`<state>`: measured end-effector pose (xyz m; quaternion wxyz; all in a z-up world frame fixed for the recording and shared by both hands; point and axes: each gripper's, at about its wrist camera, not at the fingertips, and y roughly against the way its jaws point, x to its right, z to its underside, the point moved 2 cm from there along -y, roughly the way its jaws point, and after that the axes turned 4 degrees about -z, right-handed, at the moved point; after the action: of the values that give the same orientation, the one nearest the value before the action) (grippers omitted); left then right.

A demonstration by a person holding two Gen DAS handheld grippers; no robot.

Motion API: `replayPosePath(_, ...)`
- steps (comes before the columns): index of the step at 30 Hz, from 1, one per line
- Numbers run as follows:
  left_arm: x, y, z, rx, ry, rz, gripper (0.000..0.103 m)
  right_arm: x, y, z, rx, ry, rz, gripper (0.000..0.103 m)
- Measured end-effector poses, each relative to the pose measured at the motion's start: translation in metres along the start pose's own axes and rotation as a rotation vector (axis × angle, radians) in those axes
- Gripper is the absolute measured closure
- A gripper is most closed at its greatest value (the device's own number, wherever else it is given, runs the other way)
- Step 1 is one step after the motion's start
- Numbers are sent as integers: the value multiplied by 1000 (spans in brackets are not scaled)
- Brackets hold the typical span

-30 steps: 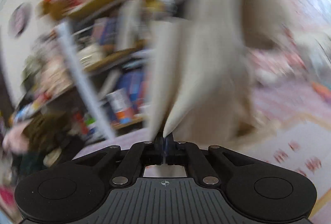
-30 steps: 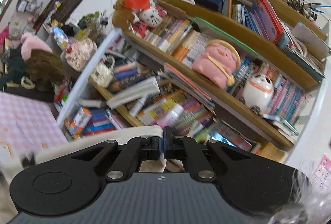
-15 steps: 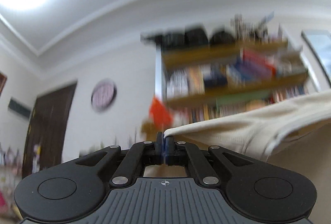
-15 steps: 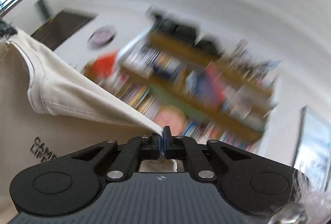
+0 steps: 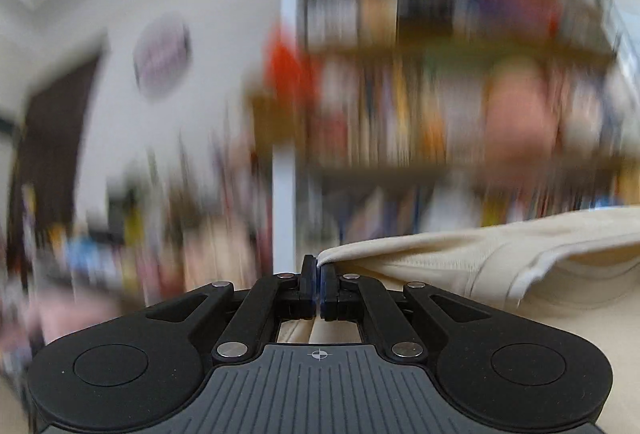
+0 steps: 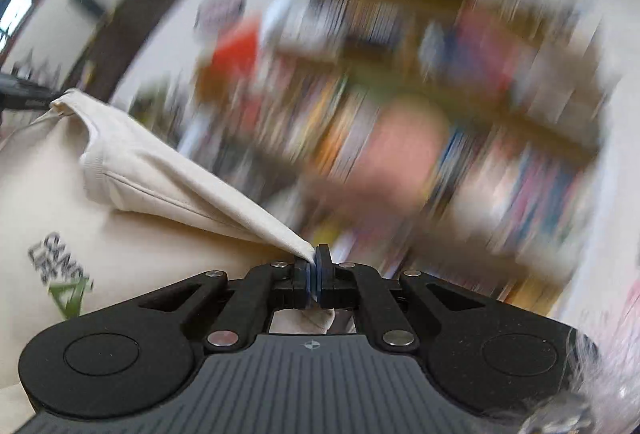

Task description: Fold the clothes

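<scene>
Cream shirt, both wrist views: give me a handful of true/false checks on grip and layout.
1. The left gripper is shut on the cream shirt. True.
2. The right gripper is open and empty. False: it is shut on a corner of the shirt.
3. The shirt carries dark lettering with a green mark. True.
4. The shirt lies folded flat on a table. False: it hangs stretched between the two grippers.
5. A blurred bookshelf fills the background. True.
</scene>
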<state>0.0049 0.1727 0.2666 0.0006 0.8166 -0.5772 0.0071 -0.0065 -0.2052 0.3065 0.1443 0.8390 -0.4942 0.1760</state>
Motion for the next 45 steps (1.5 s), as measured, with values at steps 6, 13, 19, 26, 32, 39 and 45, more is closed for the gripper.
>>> replayPosePath(6,1,-123,168,-428,-107,32,102,-57,-152,150,-448,-126,-105,101)
replayPosePath(13,37,-234,218,-549,-202,114,102,-58,-253,228,-648,-189,24,101)
replayPosePath(19,57,-294,256,-701,-244,202,91,-35,-304,273,-782,-316,82,100)
replayPosePath(26,5,-280,246,-735,-286,185,39,-26,-309,312,-905,-308,148,68)
replayPosePath(32,-88,-216,223,-745,-207,144,34,-37,-282,291,-842,-236,87,55)
replayPosePath(39,-134,-166,254,-826,-142,65,34,-98,-275,258,-748,-53,-113,53)
replayPosePath(45,-113,-175,275,-848,-139,104,34,-133,-300,248,-728,-20,-198,53)
